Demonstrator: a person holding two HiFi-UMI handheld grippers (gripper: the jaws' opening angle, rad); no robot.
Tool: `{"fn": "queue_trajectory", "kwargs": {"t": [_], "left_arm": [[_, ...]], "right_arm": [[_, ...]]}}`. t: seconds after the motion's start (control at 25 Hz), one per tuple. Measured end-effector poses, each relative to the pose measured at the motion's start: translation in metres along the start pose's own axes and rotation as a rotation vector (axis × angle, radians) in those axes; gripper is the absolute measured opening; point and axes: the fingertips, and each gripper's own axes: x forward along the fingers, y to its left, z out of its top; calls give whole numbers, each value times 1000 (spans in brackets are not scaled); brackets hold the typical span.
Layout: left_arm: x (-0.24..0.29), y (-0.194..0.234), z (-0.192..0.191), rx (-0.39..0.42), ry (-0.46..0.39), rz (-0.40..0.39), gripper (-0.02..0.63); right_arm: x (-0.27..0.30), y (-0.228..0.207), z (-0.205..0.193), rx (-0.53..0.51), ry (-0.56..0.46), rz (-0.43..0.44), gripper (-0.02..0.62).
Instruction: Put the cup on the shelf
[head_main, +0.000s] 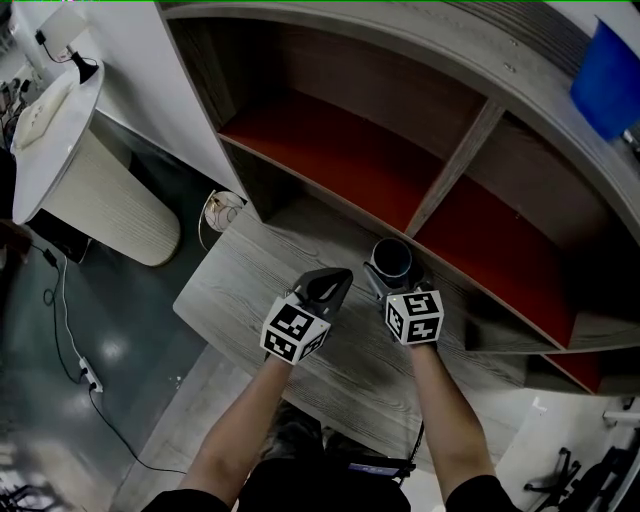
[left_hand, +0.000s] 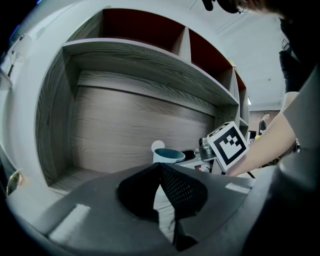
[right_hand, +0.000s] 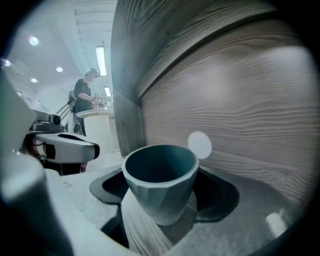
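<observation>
My right gripper, jaws wide, seems to clasp the cup standing by the lower board's back edge. Left gripper: jaws together, empty. I judge the lift onto the red shelf remains.

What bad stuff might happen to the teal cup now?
The teal faceted cup narrows toward its base, so it might slip through the right claw, whose wide-set jaws hold it. Lifting it could knock its rim on the grey wooden shelf board above it. The shut left claw is close and might bump it.
</observation>
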Motion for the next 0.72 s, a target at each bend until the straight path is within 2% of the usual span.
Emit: {"fn": "queue_trajectory", "kwargs": {"t": [0.24,0.48,0.72], "left_arm": [[-5,-3,-2,5,9,-5,0],[-12,-6,5,3,12,-10,0],[-23,-16,24,11,12,-8,0]], "right_arm": [[3,0,-2,-35,24,-9,382],[-8,-2,0,6,32,-8,423],[-42,2,11,20,35,0,428]]}}
